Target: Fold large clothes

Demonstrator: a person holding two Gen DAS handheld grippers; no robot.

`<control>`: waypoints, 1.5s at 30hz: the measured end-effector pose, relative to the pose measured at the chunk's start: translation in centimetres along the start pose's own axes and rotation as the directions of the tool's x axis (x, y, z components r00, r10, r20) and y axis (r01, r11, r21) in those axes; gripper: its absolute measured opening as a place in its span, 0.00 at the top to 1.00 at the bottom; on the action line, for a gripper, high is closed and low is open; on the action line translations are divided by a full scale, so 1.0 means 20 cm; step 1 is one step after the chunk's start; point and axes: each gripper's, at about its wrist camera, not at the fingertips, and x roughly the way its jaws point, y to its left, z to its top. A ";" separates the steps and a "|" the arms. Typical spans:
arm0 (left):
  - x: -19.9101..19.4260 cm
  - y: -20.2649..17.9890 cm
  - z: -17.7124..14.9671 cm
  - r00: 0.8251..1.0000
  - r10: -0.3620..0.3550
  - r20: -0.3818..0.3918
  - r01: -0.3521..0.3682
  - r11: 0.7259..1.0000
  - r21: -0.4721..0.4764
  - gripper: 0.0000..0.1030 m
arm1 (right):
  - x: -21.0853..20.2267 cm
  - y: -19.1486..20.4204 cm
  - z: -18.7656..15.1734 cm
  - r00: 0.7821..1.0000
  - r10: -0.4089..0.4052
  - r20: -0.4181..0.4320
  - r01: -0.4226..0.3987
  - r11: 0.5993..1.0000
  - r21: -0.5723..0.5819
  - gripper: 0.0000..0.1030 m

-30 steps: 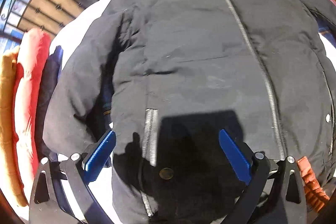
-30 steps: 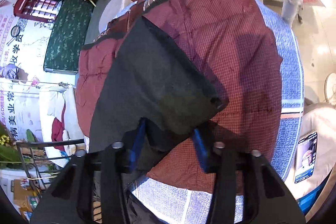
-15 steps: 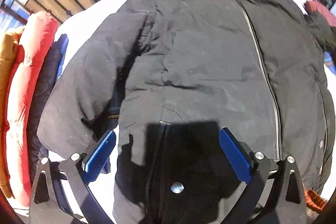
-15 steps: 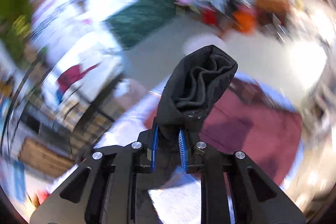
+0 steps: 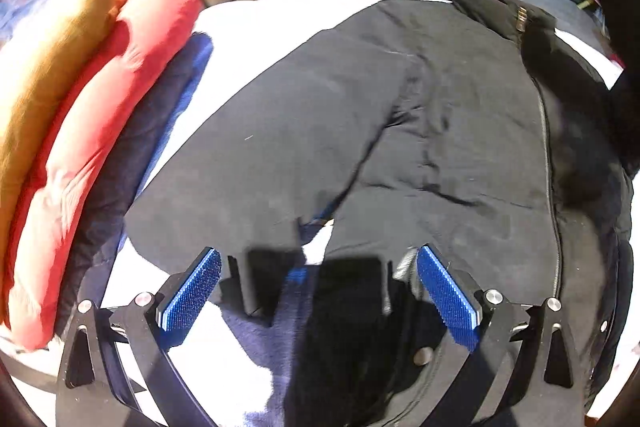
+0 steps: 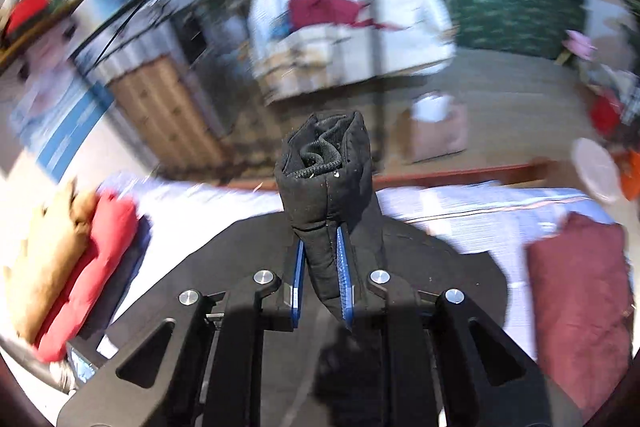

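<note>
room point(image 6: 320, 7) motion-blurred, black jacket point(image 5: 440, 147) hem cut off

Hard sunlight, white bed sheet point(image 5: 256, 23) blown out, tool shadows crisp, right view motion-smeared, fisheye bends both rims.

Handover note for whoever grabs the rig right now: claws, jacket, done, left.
Right claw: shut on the black sleeve cuff, lifted clear of the bed; its jaws have just been closing on it.
Left claw: open, empty, over the other sleeve near the hem.
Black jacket: zipped, front up, flat on the white bed; folded stack alongside.
Done: right sleeve picked up.
Left: lay both sleeves across the front, fold the body.
</note>
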 end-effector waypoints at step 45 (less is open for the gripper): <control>0.35 -0.89 0.58 0.996 -0.076 -0.043 0.086 0.906 0.415 0.08 | 0.85 -0.56 -0.77 0.866 -0.251 -0.432 0.234 0.968 -0.094 0.29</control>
